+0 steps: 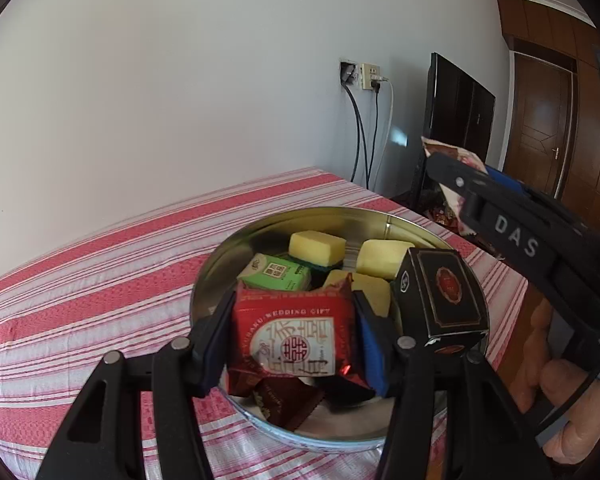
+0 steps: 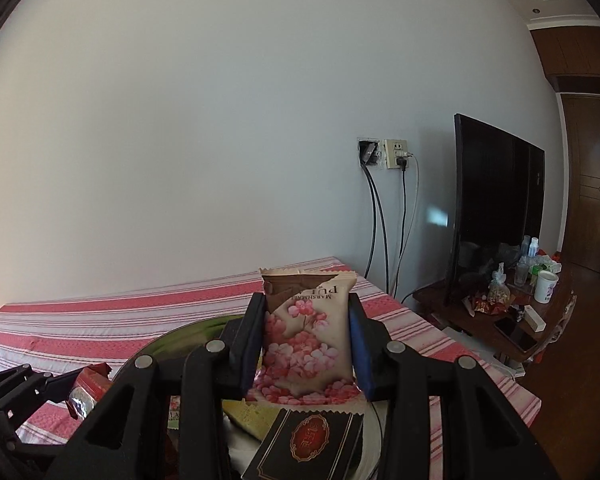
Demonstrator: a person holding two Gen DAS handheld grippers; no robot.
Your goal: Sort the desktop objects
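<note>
A round metal tin (image 1: 300, 216) sits on the red-striped tablecloth (image 1: 100, 280). It holds yellow blocks (image 1: 317, 245), a green packet (image 1: 278, 273), a black box (image 1: 444, 296) and dark red wrappers. My left gripper (image 1: 296, 336) is shut on a red "wedding gift" packet (image 1: 290, 336) just above the tin's near side. My right gripper (image 2: 306, 344) is shut on a beige packet with pink flowers (image 2: 306, 344), held upright over the tin (image 2: 172, 340). The right gripper (image 1: 452, 176) also shows at the right of the left wrist view. The black box (image 2: 312, 444) lies below the flowered packet.
A white wall with sockets and cables (image 1: 364, 76) stands behind the table. A dark television (image 2: 496, 208) sits on a low wooden stand (image 2: 480, 320) crowded with cups, bottles and snack bags at the right. A wooden door (image 1: 540, 128) is beyond. A hand (image 1: 572, 408) grips the right tool.
</note>
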